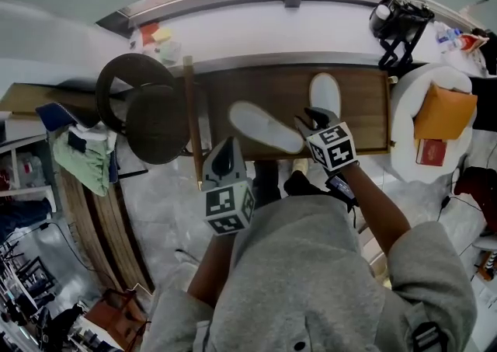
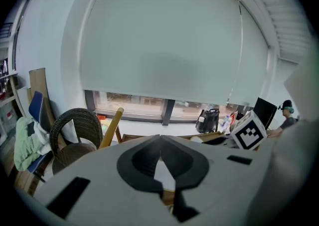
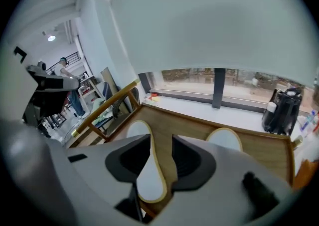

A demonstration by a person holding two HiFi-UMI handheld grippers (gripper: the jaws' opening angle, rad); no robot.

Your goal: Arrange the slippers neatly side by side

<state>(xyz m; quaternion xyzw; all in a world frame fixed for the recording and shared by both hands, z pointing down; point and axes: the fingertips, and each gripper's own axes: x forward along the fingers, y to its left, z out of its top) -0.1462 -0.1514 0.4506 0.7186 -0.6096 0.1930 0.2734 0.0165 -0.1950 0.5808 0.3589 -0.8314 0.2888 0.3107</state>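
Note:
Two white slippers with tan edging lie on a low wooden table (image 1: 365, 109). One slipper (image 1: 265, 127) lies slantwise near the front edge; the other slipper (image 1: 324, 94) points straight away, further right. My right gripper (image 1: 313, 119) hovers between them, by the slanted slipper's right end, and is open. In the right gripper view the slanted slipper (image 3: 149, 175) runs through the gap of the right gripper (image 3: 162, 142), and the second slipper (image 3: 224, 137) lies beyond. My left gripper (image 1: 225, 148) hangs in front of the table edge, tips together, holding nothing; in the left gripper view a white sliver of slipper (image 2: 164, 172) shows behind the left gripper (image 2: 159, 139).
A dark wicker chair (image 1: 147, 109) stands left of the table, with a wooden post (image 1: 192, 121) at the table's left edge. Behind runs a white window sill (image 1: 272, 28) with a black object (image 1: 400, 20). A round white table (image 1: 411, 102) bearing an orange envelope (image 1: 444, 109) is at the right.

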